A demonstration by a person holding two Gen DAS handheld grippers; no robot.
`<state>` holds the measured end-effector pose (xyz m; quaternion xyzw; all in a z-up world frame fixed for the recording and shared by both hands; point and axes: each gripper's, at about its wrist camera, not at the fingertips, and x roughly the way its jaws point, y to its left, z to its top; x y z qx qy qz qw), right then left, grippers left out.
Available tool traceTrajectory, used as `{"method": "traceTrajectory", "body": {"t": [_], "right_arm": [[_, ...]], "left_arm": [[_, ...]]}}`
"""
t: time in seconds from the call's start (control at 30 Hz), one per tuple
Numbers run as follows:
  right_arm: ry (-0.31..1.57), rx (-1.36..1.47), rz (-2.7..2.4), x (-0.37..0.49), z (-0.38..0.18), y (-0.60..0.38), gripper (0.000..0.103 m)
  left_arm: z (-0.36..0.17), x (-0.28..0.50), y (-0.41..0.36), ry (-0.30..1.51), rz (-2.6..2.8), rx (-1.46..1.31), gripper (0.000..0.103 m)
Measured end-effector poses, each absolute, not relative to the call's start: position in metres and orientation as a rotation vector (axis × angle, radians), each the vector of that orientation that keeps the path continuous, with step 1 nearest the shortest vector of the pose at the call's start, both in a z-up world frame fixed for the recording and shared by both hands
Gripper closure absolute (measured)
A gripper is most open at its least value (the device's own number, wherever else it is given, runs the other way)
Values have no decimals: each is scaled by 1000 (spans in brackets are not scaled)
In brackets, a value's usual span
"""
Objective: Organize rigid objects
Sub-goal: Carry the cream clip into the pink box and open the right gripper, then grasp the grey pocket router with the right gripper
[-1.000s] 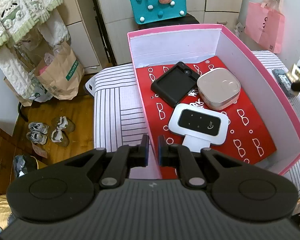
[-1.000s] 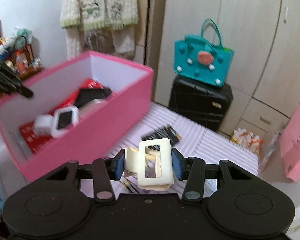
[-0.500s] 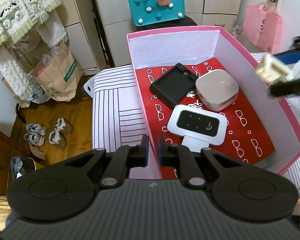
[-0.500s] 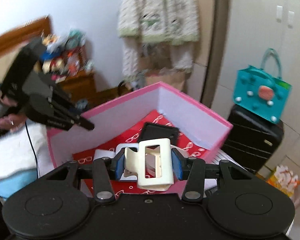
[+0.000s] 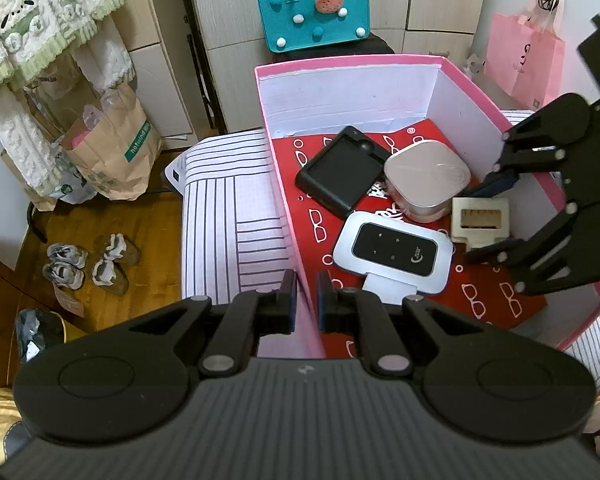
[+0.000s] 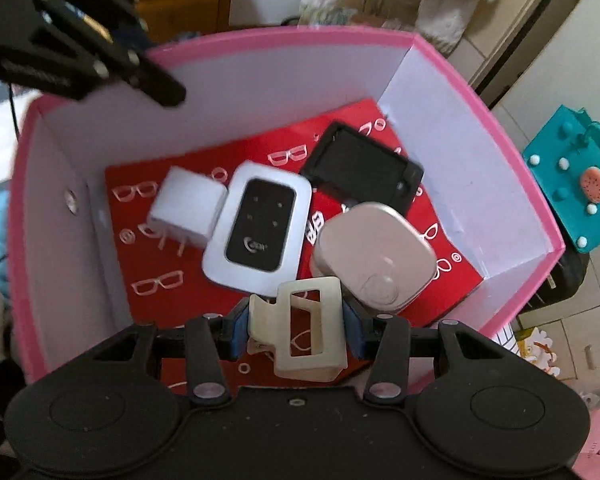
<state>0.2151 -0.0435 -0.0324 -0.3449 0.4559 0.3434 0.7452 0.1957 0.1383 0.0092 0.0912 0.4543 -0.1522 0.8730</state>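
A pink box [image 5: 284,184] with a red printed lining stands on a striped cloth. In it lie a black case [image 5: 340,172], a silver rounded tin [image 5: 426,176], a white pocket router [image 5: 392,250] and a white charger plug [image 6: 188,208]. My left gripper [image 5: 304,306] is shut on the box's near wall. From the right, my right gripper [image 5: 470,224] reaches into the box beside the tin, shut on a cream hair claw clip [image 5: 480,220]. In the right wrist view the clip [image 6: 300,328] hangs between the pads of the right gripper [image 6: 296,330], just above the lining.
A teal felt bag [image 5: 314,4] sits on a black suitcase behind the box. A pink paper bag [image 5: 520,60] hangs at the right. A brown paper bag [image 5: 112,148] and shoes [image 5: 88,264] are on the wooden floor to the left. Striped cloth [image 5: 228,208] shows beside the box.
My right gripper has carried the clip from outside the box over its wall and down inside, rolling as it went. The left gripper has stayed on the wall.
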Motion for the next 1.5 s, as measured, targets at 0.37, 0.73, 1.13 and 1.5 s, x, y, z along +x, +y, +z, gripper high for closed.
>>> {"method": "traceTrajectory", "body": {"t": [0.37, 0.73, 1.13, 1.5], "right_arm": [[740, -475, 657, 191, 34, -104, 33], [734, -126, 379, 161, 17, -227, 34], [861, 93, 113, 171, -71, -303, 30], [870, 12, 52, 200, -93, -288, 20]], "left_arm": [[10, 196, 141, 948, -331, 185, 93], [6, 201, 147, 972, -343, 139, 92], [4, 197, 141, 961, -304, 162, 94], [5, 198, 139, 968, -292, 163, 94]]}}
